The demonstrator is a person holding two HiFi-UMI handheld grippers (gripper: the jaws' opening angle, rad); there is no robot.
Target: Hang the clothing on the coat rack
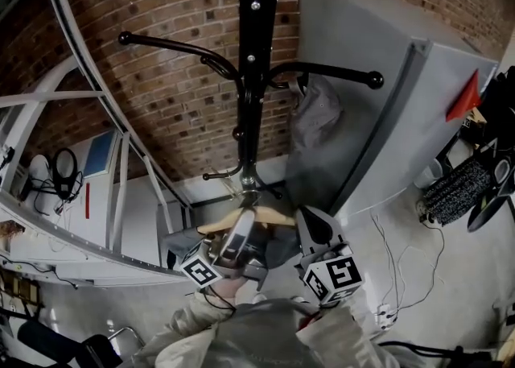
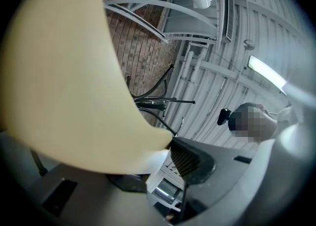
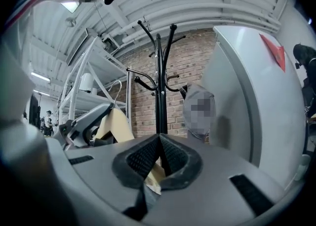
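1. The clothing [image 1: 278, 250], a dark grey garment, is draped over a pale wooden hanger [image 1: 269, 215], low in the head view, just in front of the foot of the coat rack [image 1: 256, 52] and below its hooks.
2. The left gripper [image 1: 241, 229] has its jaws clamped on the hanger near its neck. In the left gripper view the wood [image 2: 64, 71] fills the left side and reaches the ribbed pad [image 2: 190, 158].
3. The right gripper [image 1: 310, 221] has its jaws closed to a narrow V, pinching a sliver of the pale hanger and a bit of grey cloth at [image 3: 153, 173].
4. A lighter grey garment [image 1: 318, 113] hangs on one right-hand hook of the rack.
5. Behind are a brick wall [image 1: 161, 93] and a grey cabinet [image 1: 378, 93].
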